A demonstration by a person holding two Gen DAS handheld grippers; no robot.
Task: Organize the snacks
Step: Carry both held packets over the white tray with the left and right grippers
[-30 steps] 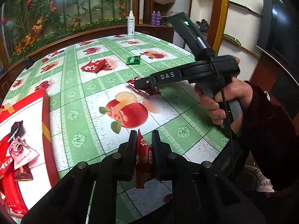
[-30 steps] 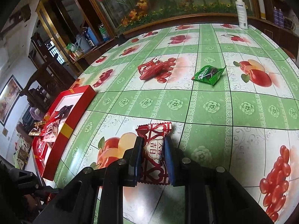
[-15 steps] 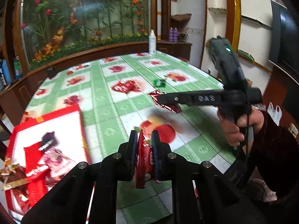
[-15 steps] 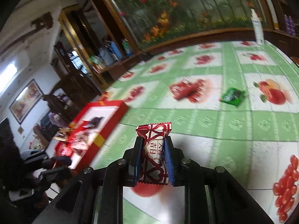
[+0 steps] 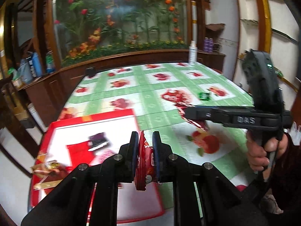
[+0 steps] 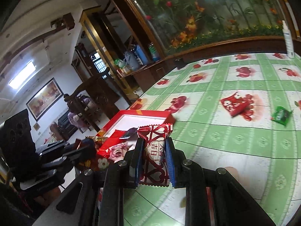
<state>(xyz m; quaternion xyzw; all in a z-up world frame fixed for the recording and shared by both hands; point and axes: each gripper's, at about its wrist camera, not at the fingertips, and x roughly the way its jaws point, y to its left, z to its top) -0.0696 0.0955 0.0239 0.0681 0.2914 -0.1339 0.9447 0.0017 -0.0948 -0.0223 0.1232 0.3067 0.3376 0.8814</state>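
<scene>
My left gripper [image 5: 144, 141] is shut on a dark red snack packet [image 5: 144, 162], held on edge above the near right part of the red box [image 5: 90, 120]. My right gripper [image 6: 153, 146] is shut on a red and white heart-patterned packet [image 6: 155, 150], held above the table just right of the red box [image 6: 143, 114]. The right gripper also shows in the left wrist view [image 5: 188, 113], level over the table. Several wrapped snacks [image 5: 97, 141] lie in the box. A red packet [image 6: 234, 103] and a green packet [image 6: 281, 115] lie on the table farther back.
The table has a green and white fruit-print cloth [image 5: 150, 88]. A white spray bottle [image 5: 192, 52] stands at its far edge. A wooden ledge with flowers [image 5: 122, 52] runs behind. A wooden chair [image 6: 94, 98] and shelves stand to the left.
Both grippers have swung left toward the red box, each still holding its packet. The left gripper now hangs over the box.
</scene>
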